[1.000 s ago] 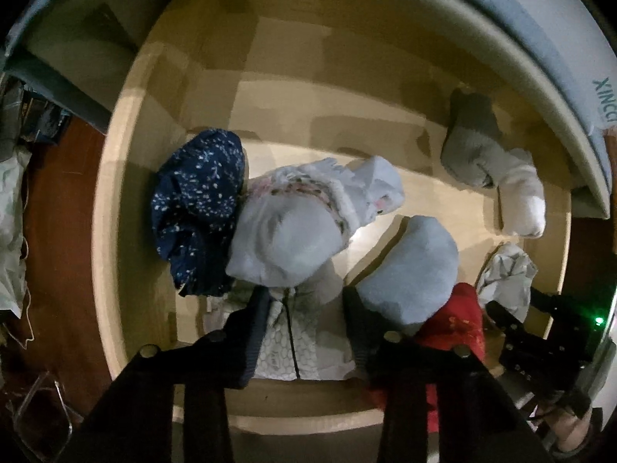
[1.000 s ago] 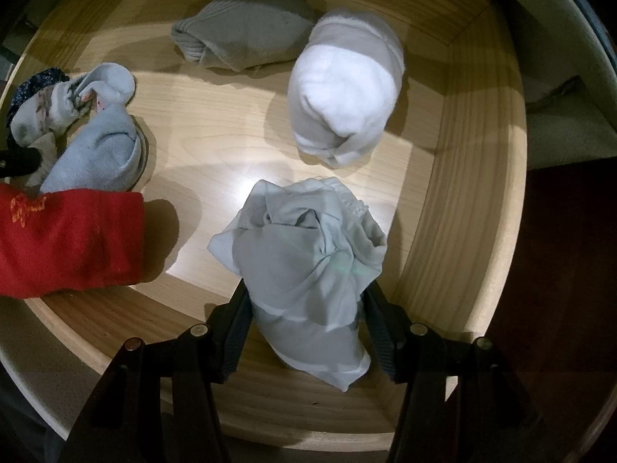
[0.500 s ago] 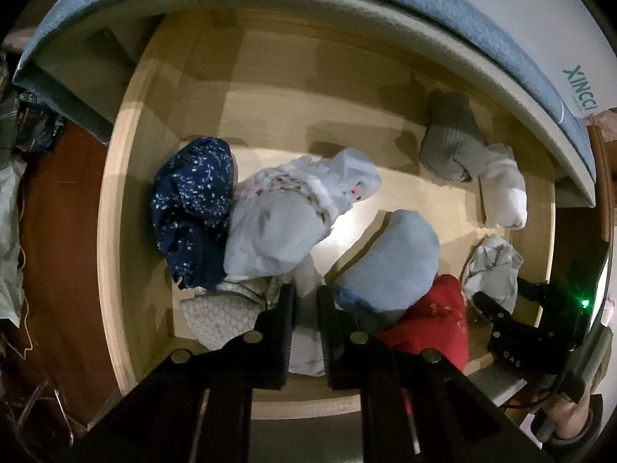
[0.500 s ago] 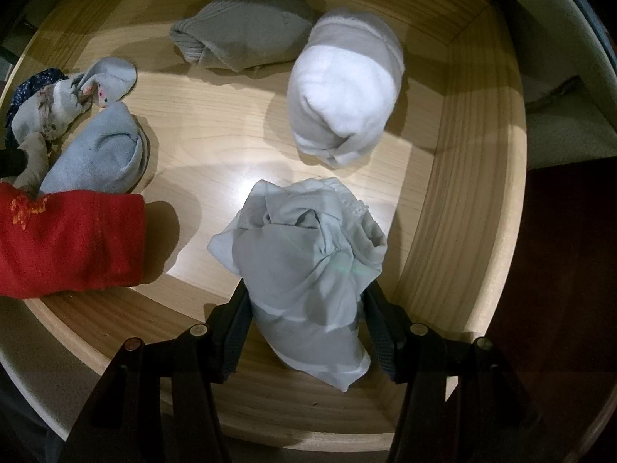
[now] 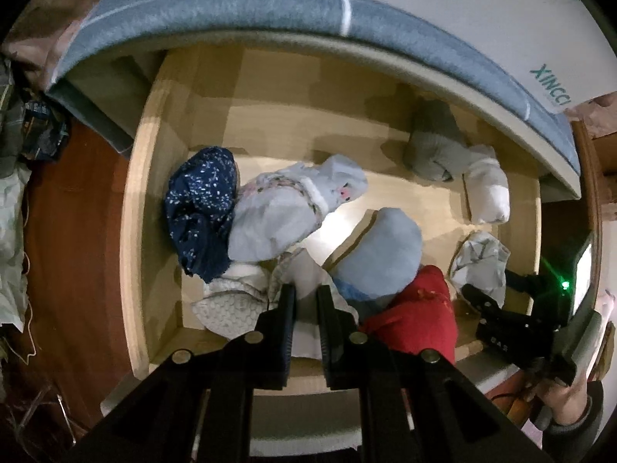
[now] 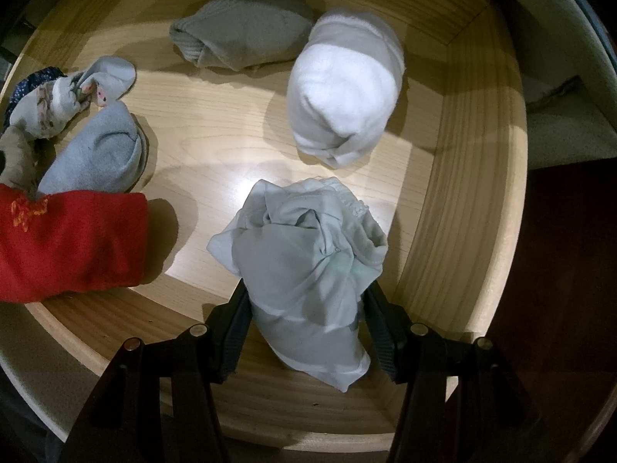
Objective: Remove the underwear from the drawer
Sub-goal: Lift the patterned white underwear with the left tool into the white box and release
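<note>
While both grippers pinch underwear, left gripper (image 5: 306, 301) should lift its white piece (image 5: 308, 270) straight above the drawer (image 5: 131, 231), untangled.

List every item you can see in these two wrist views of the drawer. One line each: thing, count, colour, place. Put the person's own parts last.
drawer: one, pale wood, open below both grippers
navy bundle: one, dark blue with white specks, left side
floral bundle: one, pale with pink print, beside the navy one
white patterned garment: one, front left, pinched in the left gripper
blue-grey roll: one, middle
red roll: one, front edge
grey roll: one, back
white roll: one, back right
pale grey underwear: one, front right, clamped in the right gripper
left gripper: black, shut
right gripper: black
hand: one, lower right
</note>
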A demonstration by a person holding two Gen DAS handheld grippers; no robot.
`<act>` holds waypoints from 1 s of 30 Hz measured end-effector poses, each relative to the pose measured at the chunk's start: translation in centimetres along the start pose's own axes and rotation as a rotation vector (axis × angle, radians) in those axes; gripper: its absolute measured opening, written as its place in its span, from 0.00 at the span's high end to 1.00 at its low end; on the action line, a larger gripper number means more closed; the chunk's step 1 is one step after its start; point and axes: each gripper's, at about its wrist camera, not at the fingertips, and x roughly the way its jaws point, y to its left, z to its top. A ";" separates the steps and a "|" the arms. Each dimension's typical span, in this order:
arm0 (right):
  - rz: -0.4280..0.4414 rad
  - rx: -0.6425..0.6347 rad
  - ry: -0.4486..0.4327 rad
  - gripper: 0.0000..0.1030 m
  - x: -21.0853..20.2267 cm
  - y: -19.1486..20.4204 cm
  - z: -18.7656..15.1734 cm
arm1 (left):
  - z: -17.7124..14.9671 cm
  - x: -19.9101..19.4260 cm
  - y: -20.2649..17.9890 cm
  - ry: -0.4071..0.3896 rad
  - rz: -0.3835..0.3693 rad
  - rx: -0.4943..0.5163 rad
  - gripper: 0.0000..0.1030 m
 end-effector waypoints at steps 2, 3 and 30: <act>-0.001 -0.001 0.001 0.48 0.0 0.0 0.0 | -0.1 -0.4 0.0 -0.007 0.000 0.010 0.89; -0.002 -0.002 0.002 0.48 0.0 0.1 0.0 | -0.2 -0.7 0.1 -0.013 0.001 0.009 0.89; -0.004 -0.003 0.004 0.48 0.1 -0.1 0.1 | -1.4 -12.1 -1.5 -0.203 -0.048 0.107 0.89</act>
